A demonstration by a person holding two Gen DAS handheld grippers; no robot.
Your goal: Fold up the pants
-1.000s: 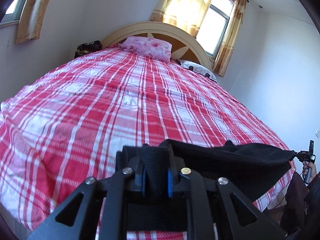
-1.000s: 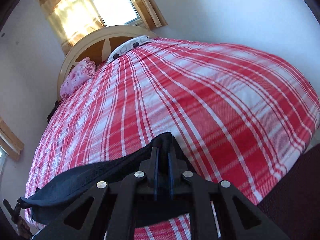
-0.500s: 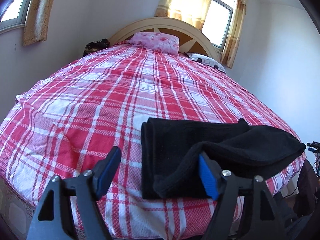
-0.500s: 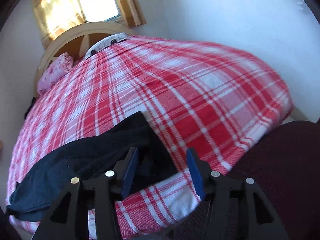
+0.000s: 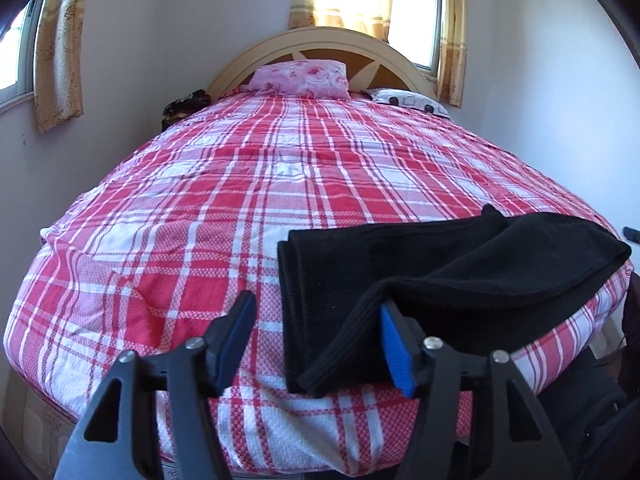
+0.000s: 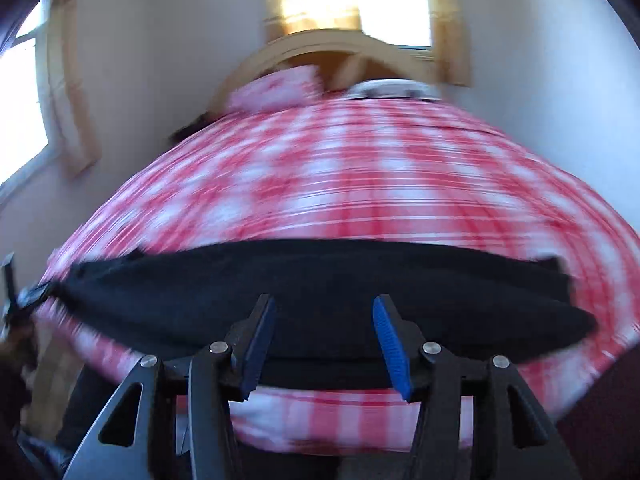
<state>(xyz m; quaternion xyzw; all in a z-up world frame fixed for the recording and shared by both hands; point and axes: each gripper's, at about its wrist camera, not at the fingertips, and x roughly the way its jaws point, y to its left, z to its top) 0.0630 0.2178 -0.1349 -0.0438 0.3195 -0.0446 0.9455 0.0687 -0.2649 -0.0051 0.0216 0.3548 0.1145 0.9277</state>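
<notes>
The black pants (image 5: 420, 264) lie folded in a long band on the red plaid bed (image 5: 240, 200), near its front edge and towards the right. My left gripper (image 5: 316, 340) hovers at their left end with its jaws apart and closing. A folded corner of the cloth lies between the jaws by the right pad (image 5: 394, 348), and the left pad (image 5: 236, 336) is clear of it. In the blurred right wrist view, my right gripper (image 6: 325, 344) stands open over the middle of the pants (image 6: 320, 280), with no cloth pinched.
A pink flowered pillow (image 5: 304, 78) and a white patterned pillow (image 5: 412, 102) lie at the curved headboard (image 5: 320, 42). A dark bundle (image 5: 186, 106) sits at the bed's far left corner. Walls flank both sides, and the bed edge drops off just below the grippers.
Both grippers were shut on the pants a second ago and have let go. The pants now lie on the bed. The right gripper has swept sideways to the middle of the pants.
</notes>
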